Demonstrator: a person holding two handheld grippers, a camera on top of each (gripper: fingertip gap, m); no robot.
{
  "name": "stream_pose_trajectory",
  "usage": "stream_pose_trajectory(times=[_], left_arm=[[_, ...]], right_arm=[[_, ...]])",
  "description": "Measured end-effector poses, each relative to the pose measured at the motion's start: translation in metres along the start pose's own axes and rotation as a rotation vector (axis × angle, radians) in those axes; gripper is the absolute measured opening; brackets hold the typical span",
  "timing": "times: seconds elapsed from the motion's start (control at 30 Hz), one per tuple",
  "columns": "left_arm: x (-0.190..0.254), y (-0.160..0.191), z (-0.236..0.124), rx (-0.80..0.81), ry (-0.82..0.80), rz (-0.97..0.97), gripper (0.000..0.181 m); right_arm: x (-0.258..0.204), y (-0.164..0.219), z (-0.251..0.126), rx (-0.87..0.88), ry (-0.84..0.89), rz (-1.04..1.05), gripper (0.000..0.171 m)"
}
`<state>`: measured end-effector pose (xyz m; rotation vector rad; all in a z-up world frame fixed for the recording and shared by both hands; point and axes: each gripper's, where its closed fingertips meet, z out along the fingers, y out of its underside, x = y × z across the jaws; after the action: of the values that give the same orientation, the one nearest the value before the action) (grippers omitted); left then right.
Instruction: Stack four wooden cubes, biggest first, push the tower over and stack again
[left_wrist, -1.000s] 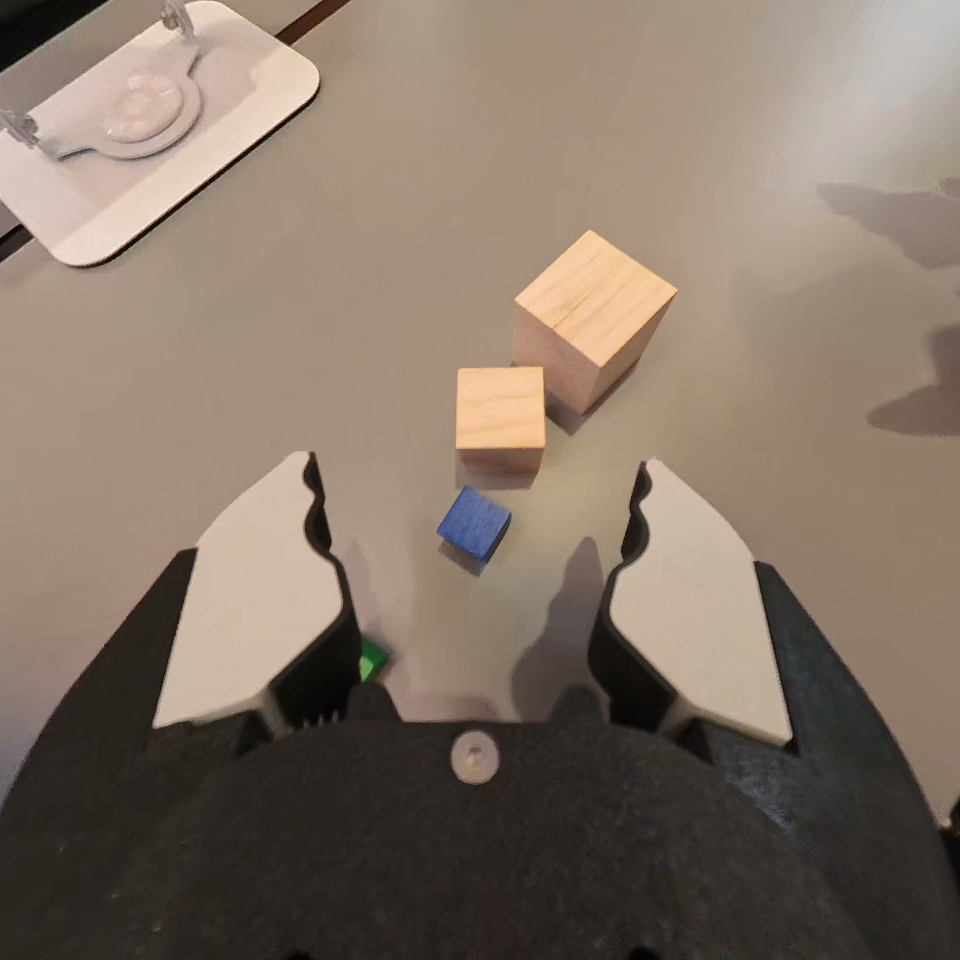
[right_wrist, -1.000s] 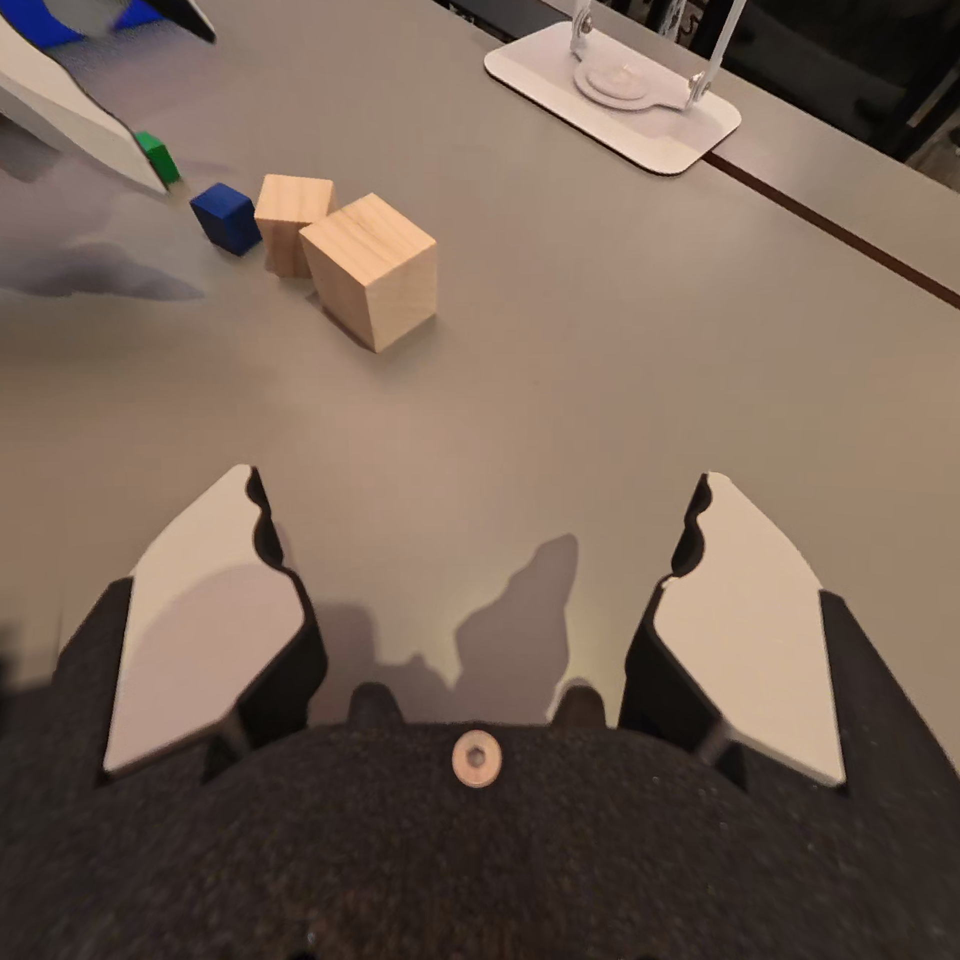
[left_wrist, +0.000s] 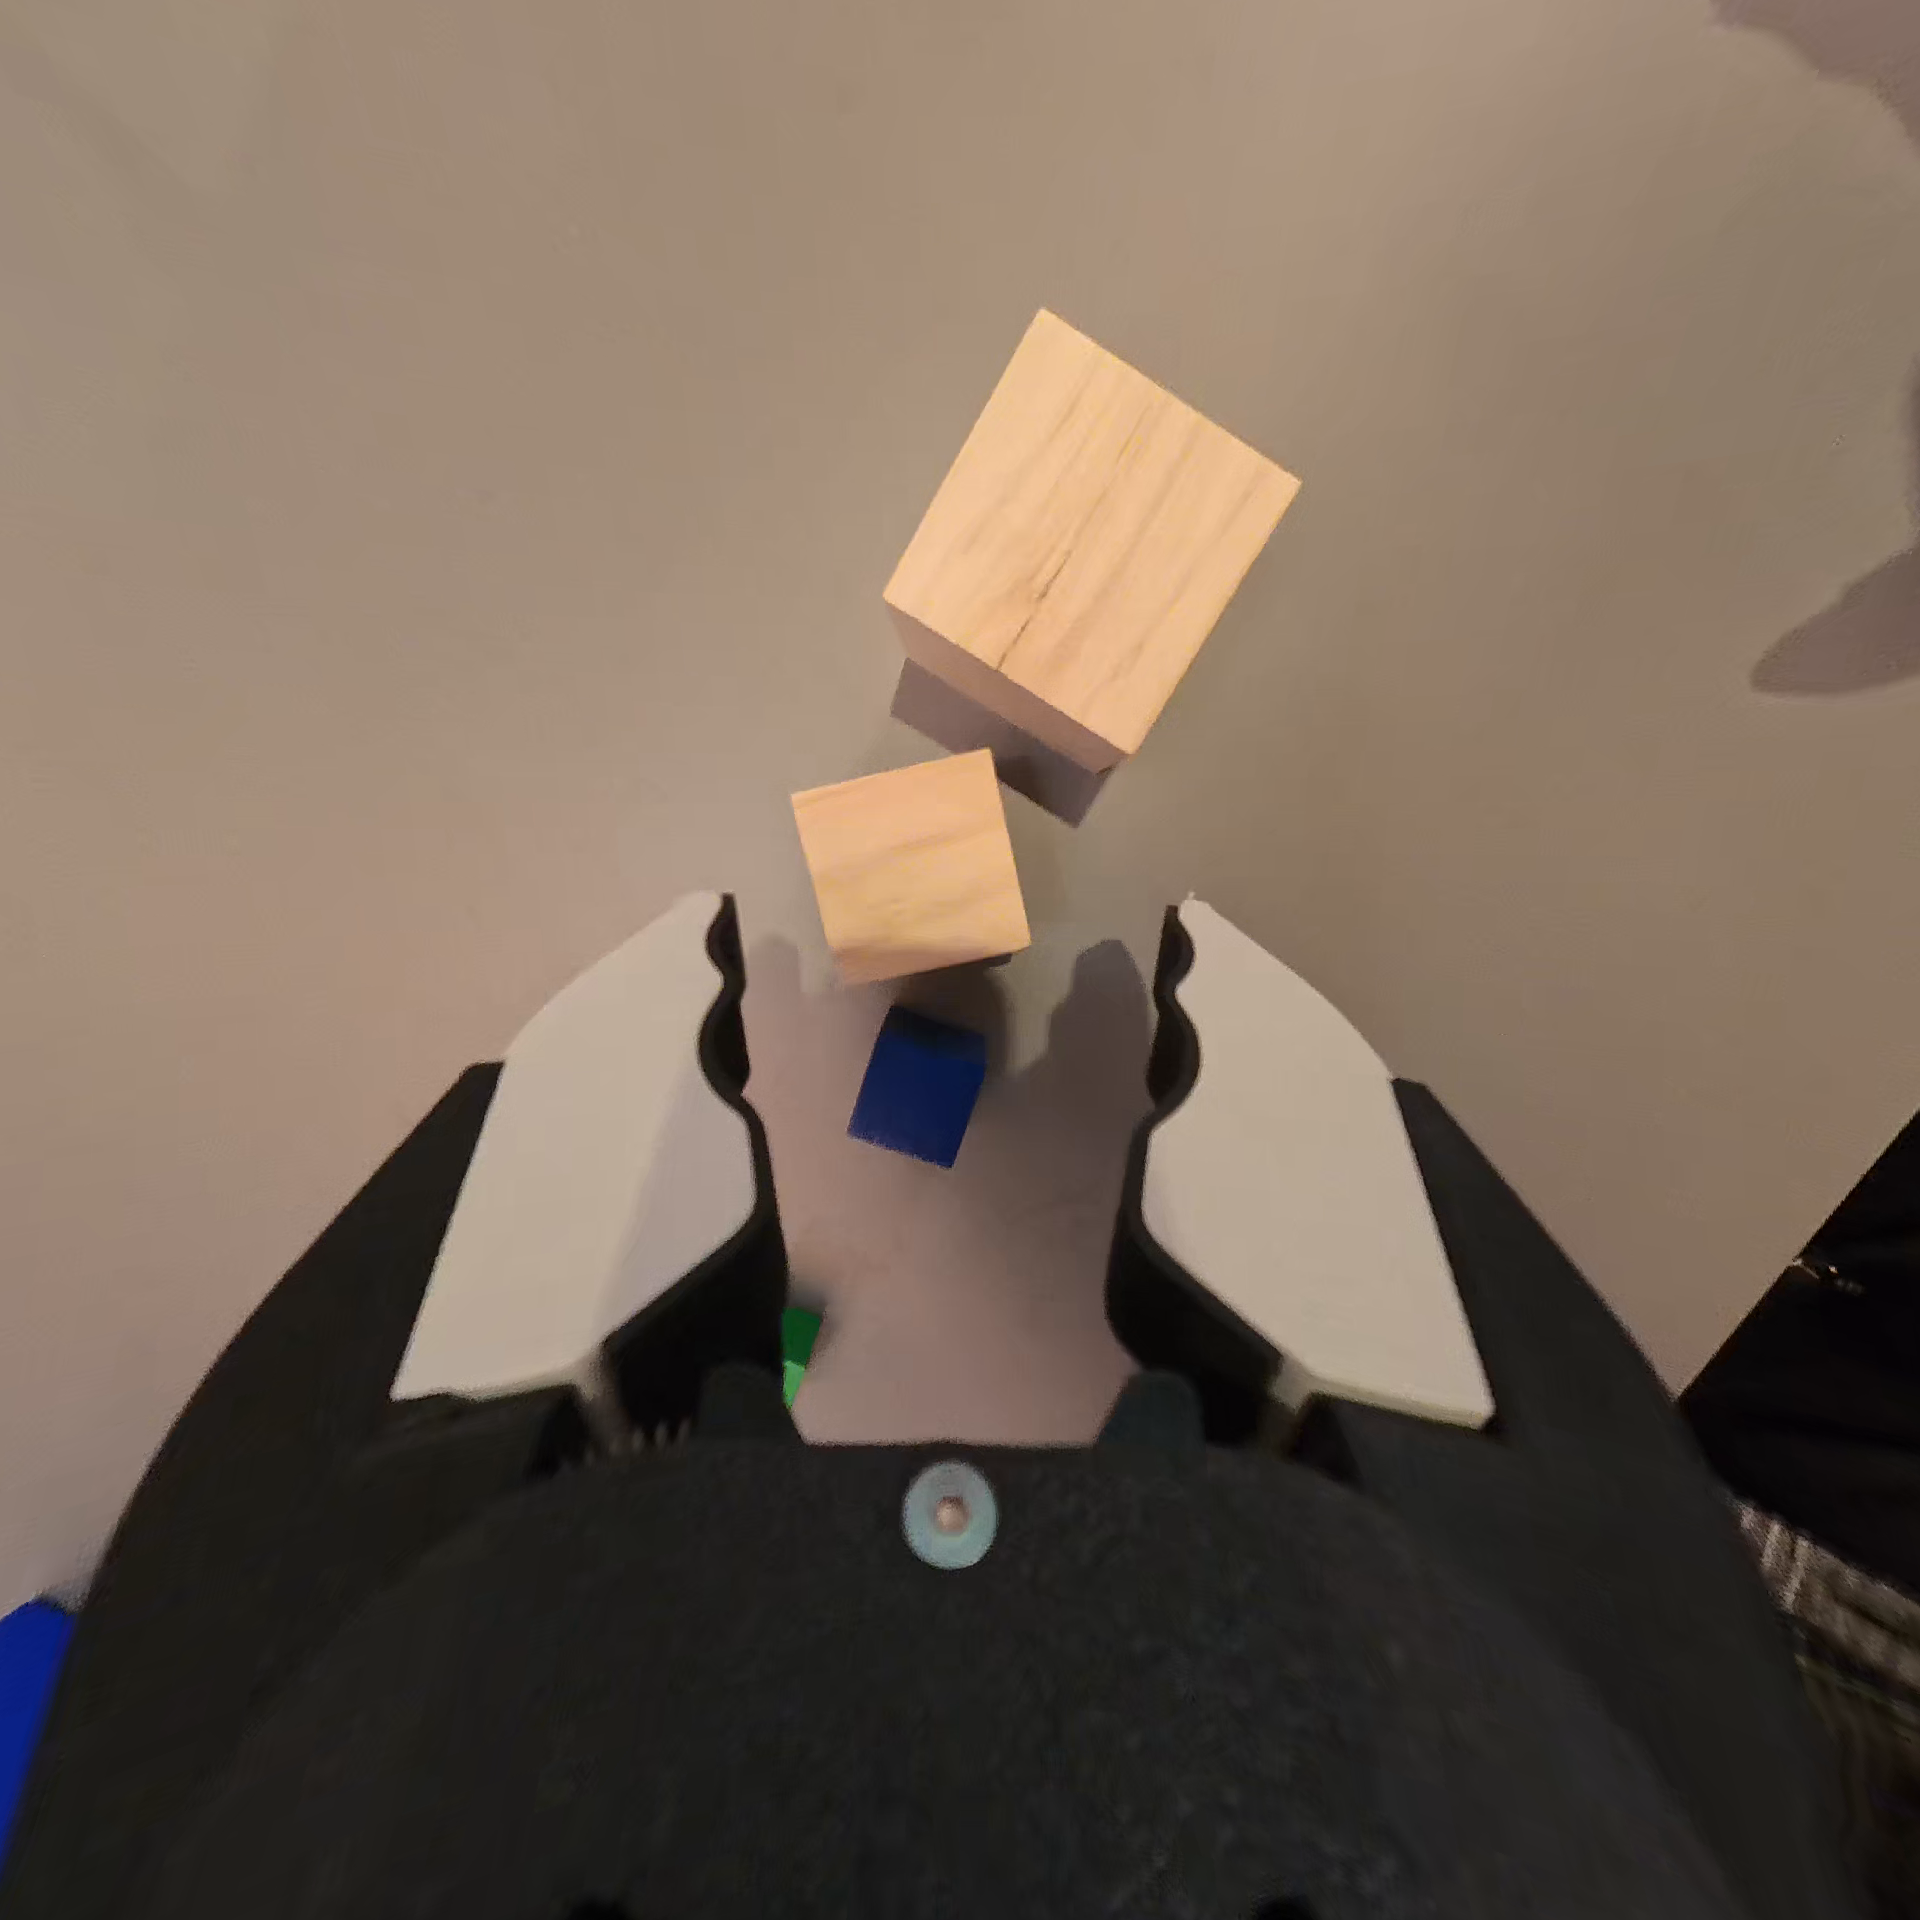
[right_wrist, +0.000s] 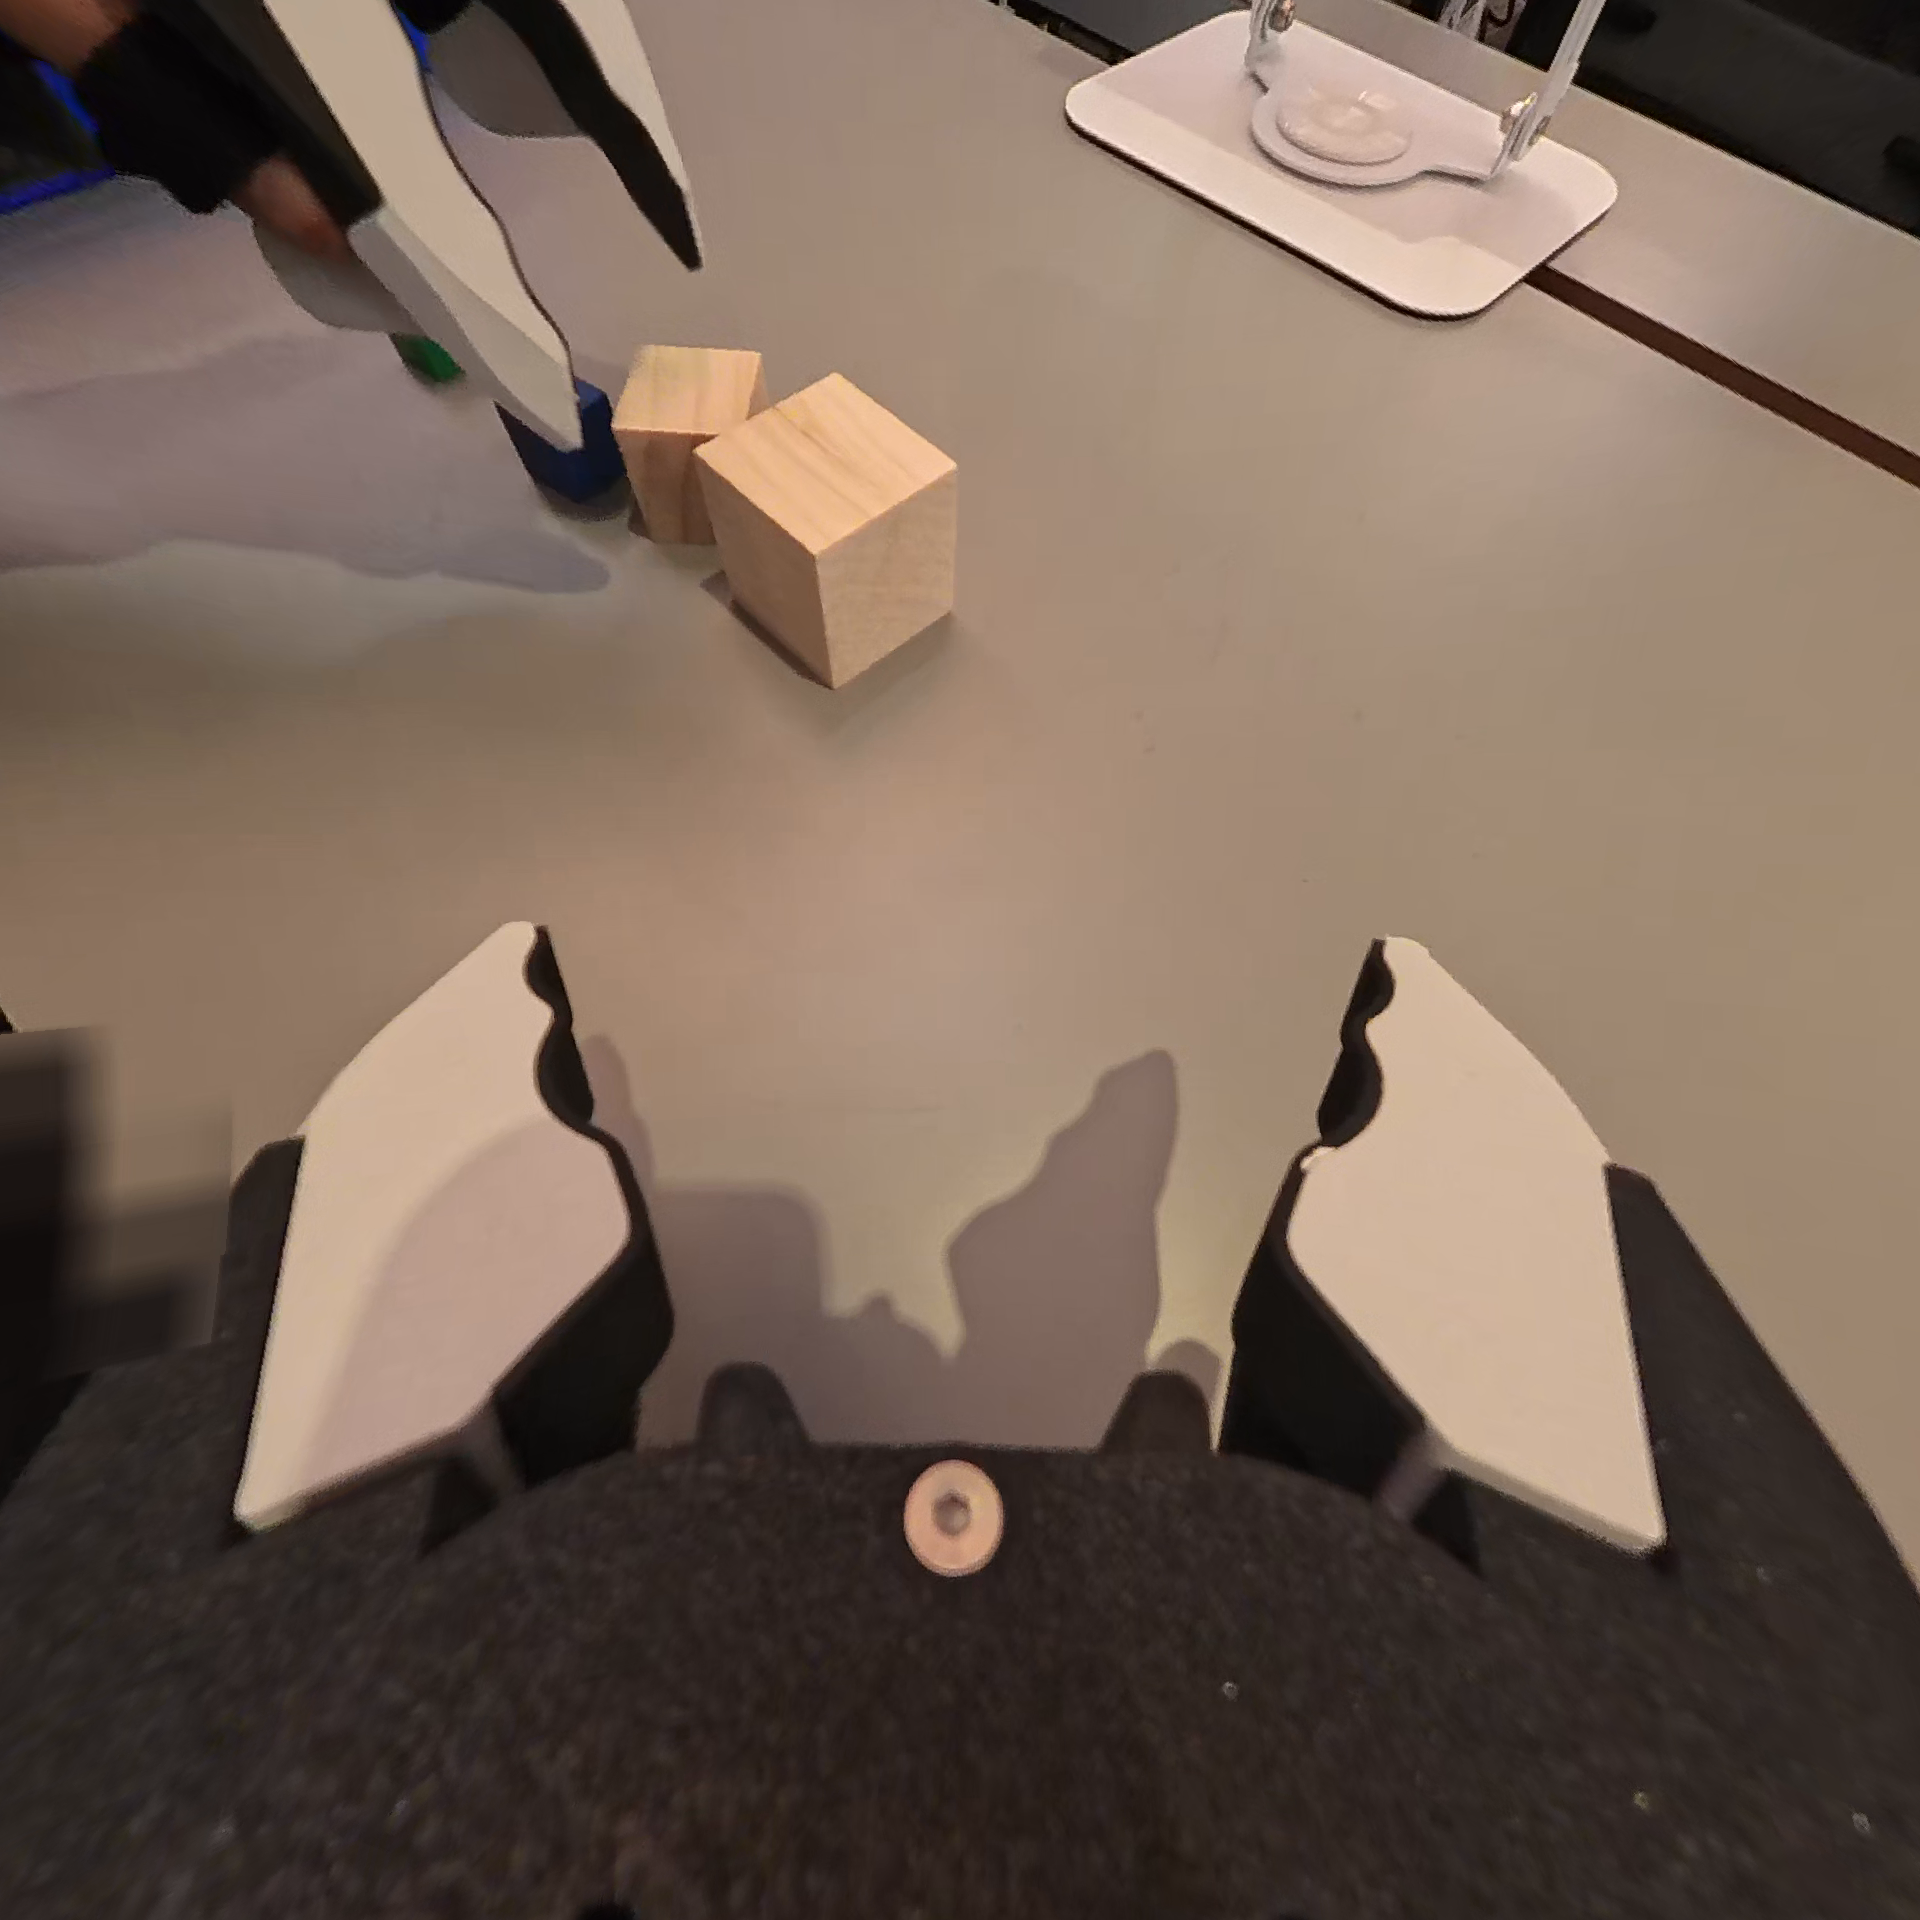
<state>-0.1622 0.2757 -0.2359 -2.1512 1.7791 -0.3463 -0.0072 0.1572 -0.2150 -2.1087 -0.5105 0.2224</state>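
Four cubes lie in a row on the grey table (left_wrist: 416, 520). The big plain wooden cube (left_wrist: 1086, 535) is farthest, then the medium plain cube (left_wrist: 909, 868), the small blue cube (left_wrist: 920, 1081) and the tiny green cube (left_wrist: 798, 1340). My left gripper (left_wrist: 956, 920) is open above them, with the blue cube between its fingers and the green cube half hidden by the left finger. In the right wrist view the big cube (right_wrist: 831, 530), medium cube (right_wrist: 681, 442), blue cube (right_wrist: 571, 457) and green cube (right_wrist: 431, 358) show at upper left under the left gripper (right_wrist: 623, 332). My right gripper (right_wrist: 956, 940) is open and empty, well short of the cubes.
A white base plate (right_wrist: 1351, 187) with a clear stand sits at the far right of the table. A dark seam (right_wrist: 1714, 364) runs across the table beyond it. The table's edge and a dark area (left_wrist: 1829, 1351) show at the right of the left wrist view. The white base plate (right_wrist: 1351, 187) lies some 30 cm from my left tips, 45 cm from my right tips.
My left gripper has moved forward and tilted down over the cubes, so the blue cube now sits between its fingers. My right gripper has moved a little closer. The cubes have not moved.
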Motion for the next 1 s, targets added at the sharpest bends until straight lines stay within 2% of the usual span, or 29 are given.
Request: stream_pose_trajectory(times=[0.27, 0.43, 0.53, 0.63, 0.77, 0.87, 1.0], left_arm=[[-0.008, 0.001, 0.02, -0.096, -0.002, -0.084, 0.069], [-0.009, 0.004, 0.031, -0.128, 0.014, -0.099, 0.046], [-0.011, 0.006, 0.03, -0.161, 0.012, -0.084, 0.045], [-0.02, 0.005, 0.018, -0.178, -0.006, -0.048, 0.045], [-0.032, -0.018, -0.017, -0.132, -0.028, 0.045, 0.045], [-0.019, -0.041, -0.034, -0.087, 0.031, 0.175, 0.045], [0.007, -0.059, -0.033, -0.099, 0.122, 0.325, 0.045]], right_arm=[[-0.003, 0.0, 0.001, -0.003, -0.015, 0.011, 0.135], [-0.003, -0.001, 0.0, 0.004, -0.018, 0.014, 0.134], [-0.002, -0.001, -0.001, 0.004, -0.013, 0.017, 0.134], [-0.002, -0.003, -0.004, 0.016, -0.011, 0.017, 0.133], [-0.003, -0.005, -0.007, 0.025, -0.016, 0.014, 0.13], [-0.002, -0.004, -0.007, 0.021, -0.018, 0.014, 0.129], [-0.003, -0.004, -0.008, 0.024, -0.019, 0.011, 0.129]])
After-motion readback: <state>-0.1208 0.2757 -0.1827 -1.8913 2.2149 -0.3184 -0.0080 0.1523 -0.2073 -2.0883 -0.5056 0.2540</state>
